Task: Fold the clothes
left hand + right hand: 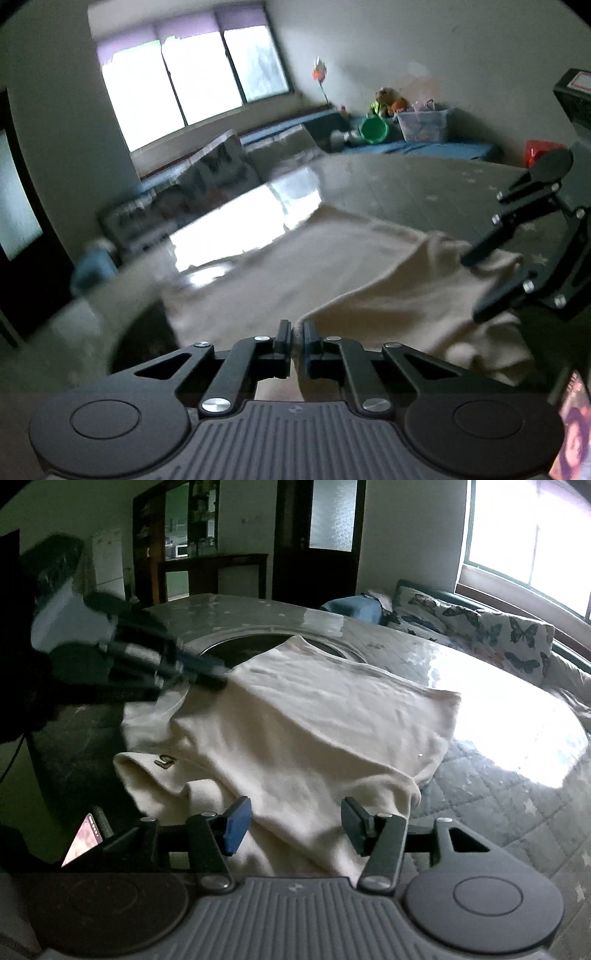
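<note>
A cream garment (314, 720) lies partly folded on a round, glossy table (498, 794), with a fold bunched at its near edge. In the left wrist view my left gripper (294, 332) sits low at the garment's (314, 266) near edge, its jaws shut with a strip of cream cloth pinched between them. The right wrist view shows that gripper (207, 672) blurred at the cloth's far left corner. My right gripper (295, 823) is open, its pads well apart on either side of the near fold without pressing it. It also shows at the right in the left wrist view (474, 286).
A dark round inset (236, 646) sits in the table's middle behind the garment. A lit phone (83, 840) lies at the table's near left edge. Butterfly cushions (480, 627) line a sofa under the window. A green bucket (375, 129) and a plastic box (424, 125) stand on a far bench.
</note>
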